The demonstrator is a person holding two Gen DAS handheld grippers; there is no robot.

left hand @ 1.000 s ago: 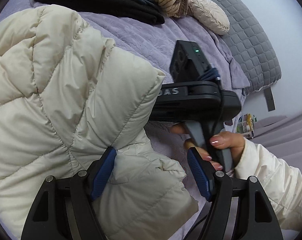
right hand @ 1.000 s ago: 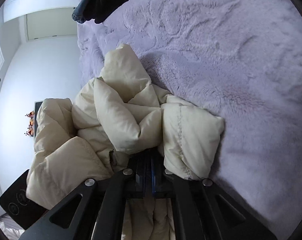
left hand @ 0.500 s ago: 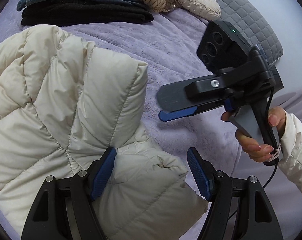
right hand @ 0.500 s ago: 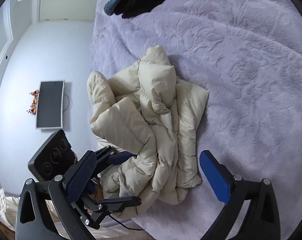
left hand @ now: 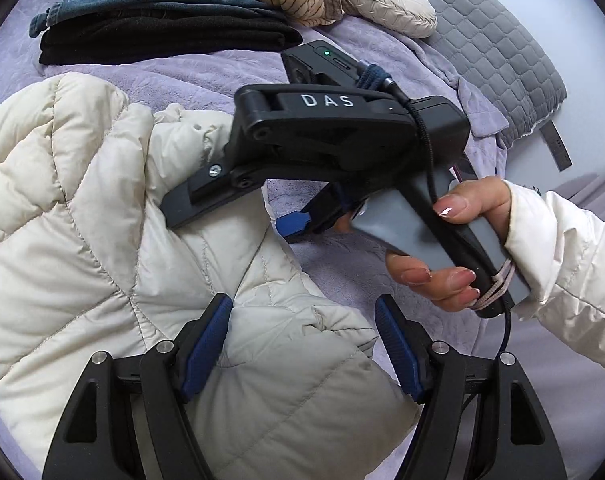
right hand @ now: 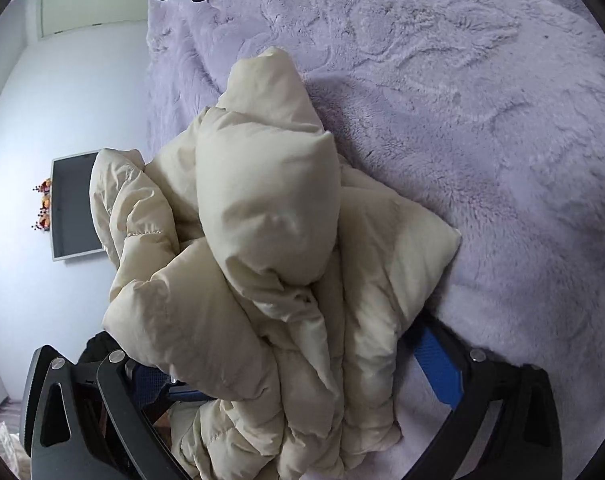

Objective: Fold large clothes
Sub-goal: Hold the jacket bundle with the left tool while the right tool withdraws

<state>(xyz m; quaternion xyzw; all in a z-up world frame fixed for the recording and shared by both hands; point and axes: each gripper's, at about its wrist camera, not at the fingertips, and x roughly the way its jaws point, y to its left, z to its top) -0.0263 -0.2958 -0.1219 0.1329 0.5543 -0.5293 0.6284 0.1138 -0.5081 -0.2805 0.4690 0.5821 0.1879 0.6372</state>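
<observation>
The cream jacket lies bunched on the bed. The left tongs stand apart over its fabric. The right tongs are apart too, straddling a fold.

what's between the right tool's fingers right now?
A bunched fold of the cream puffer jacket fills the gap of the open right tool; the right wrist view shows it. Purple blanket lies beyond.

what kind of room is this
Most likely a bedroom: the cream puffer jacket lies on a bed with a lilac plush blanket, a grey quilted pillow at its head, and folded clothes stacked nearby.
</observation>
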